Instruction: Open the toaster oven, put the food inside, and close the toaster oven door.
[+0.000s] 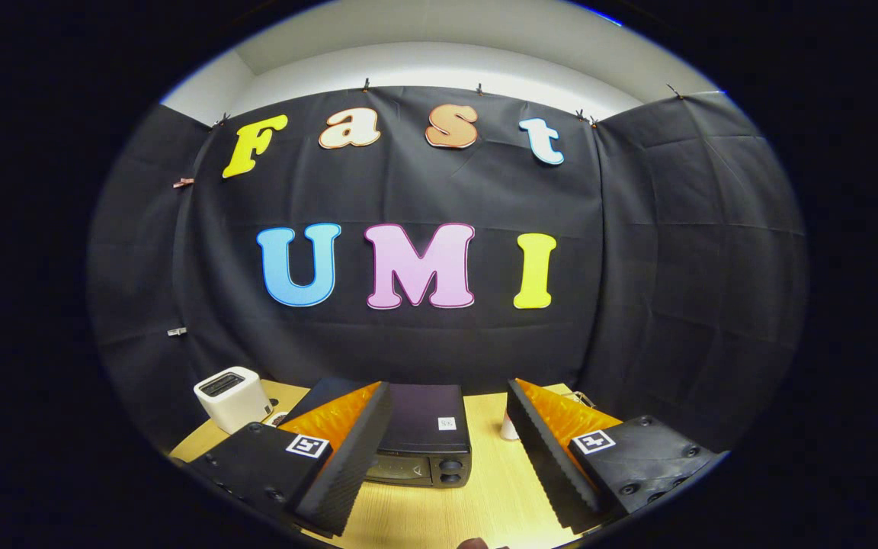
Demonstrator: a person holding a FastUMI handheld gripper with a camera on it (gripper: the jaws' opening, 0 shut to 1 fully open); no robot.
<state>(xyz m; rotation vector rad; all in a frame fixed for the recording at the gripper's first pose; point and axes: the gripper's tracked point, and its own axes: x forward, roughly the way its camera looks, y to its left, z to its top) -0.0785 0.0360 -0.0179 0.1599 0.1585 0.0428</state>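
A black toaster oven [424,435] stands on the wooden table [477,503], beyond my fingers and partly hidden behind the left one. Its door faces me and looks closed, with two knobs [450,471] at its right side. My gripper [447,465] is held above the table with its fingers spread wide apart and nothing between them. The left finger [347,465] and the right finger [549,465] have ribbed black pads and orange backs. A small dark rounded thing [475,543] peeks in at the near table edge; I cannot tell what it is.
A white two-slot toaster [232,398] stands on the table to the left of the oven. A small white object [509,428] sits just right of the oven, partly behind the right finger. The black cloth wall rises close behind the table.
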